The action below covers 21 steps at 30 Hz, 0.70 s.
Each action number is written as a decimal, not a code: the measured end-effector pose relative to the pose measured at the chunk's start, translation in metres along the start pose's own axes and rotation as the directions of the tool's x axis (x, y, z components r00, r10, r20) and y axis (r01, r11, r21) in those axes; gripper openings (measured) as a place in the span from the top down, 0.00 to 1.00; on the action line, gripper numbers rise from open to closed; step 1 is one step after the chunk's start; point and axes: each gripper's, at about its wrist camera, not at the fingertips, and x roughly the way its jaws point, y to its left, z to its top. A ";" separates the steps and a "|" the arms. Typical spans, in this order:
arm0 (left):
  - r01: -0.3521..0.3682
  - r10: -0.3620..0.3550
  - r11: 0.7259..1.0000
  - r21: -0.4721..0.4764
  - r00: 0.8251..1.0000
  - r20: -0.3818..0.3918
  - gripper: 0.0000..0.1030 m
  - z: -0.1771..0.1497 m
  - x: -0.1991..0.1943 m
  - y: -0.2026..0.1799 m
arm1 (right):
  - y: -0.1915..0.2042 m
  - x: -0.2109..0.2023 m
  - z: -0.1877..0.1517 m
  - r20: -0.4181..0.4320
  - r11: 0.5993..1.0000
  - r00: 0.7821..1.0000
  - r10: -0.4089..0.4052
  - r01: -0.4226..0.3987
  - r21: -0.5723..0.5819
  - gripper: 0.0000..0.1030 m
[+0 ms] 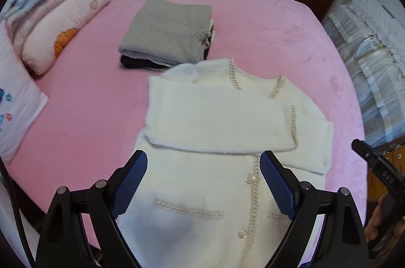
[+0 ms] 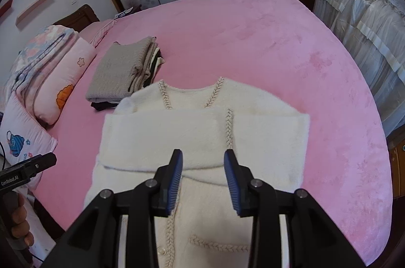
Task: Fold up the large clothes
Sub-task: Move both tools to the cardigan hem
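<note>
A cream fluffy cardigan (image 1: pixel 215 121) with braided trim and buttons lies front-up on the pink bed (image 1: pixel 265 22), both sleeves folded across its chest. It also shows in the right wrist view (image 2: pixel 202 136). My left gripper (image 1: pixel 203 164) is open and empty, hovering over the cardigan's lower half. My right gripper (image 2: pixel 203 159) is open and empty, above the cardigan's middle near the button band. The right gripper's tip shows at the left view's right edge (image 1: pixel 372 156).
A stack of folded clothes with a grey sweater on top (image 1: pixel 167 32) lies beyond the cardigan's collar, also in the right wrist view (image 2: pixel 121 70). Folded quilts and pillows (image 1: pixel 55 9) line the bed's left side. A covered sofa (image 1: pixel 374 60) stands on the right.
</note>
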 end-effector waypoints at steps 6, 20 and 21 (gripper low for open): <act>-0.006 0.006 1.000 -0.001 0.999 0.046 0.13 -0.020 -0.034 0.006 | 0.008 -0.025 -0.002 0.019 1.000 1.000 0.023 -0.022 -0.023 0.37; 0.089 -0.080 0.990 -0.112 0.993 0.085 0.13 -0.073 -0.072 0.079 | 0.010 -0.105 -0.032 0.219 0.998 0.974 0.048 -0.057 0.037 0.36; 0.092 -0.082 0.989 -0.112 0.993 0.089 0.13 -0.078 -0.074 0.084 | 0.009 -0.107 -0.036 0.207 0.995 0.976 0.071 -0.083 0.049 0.36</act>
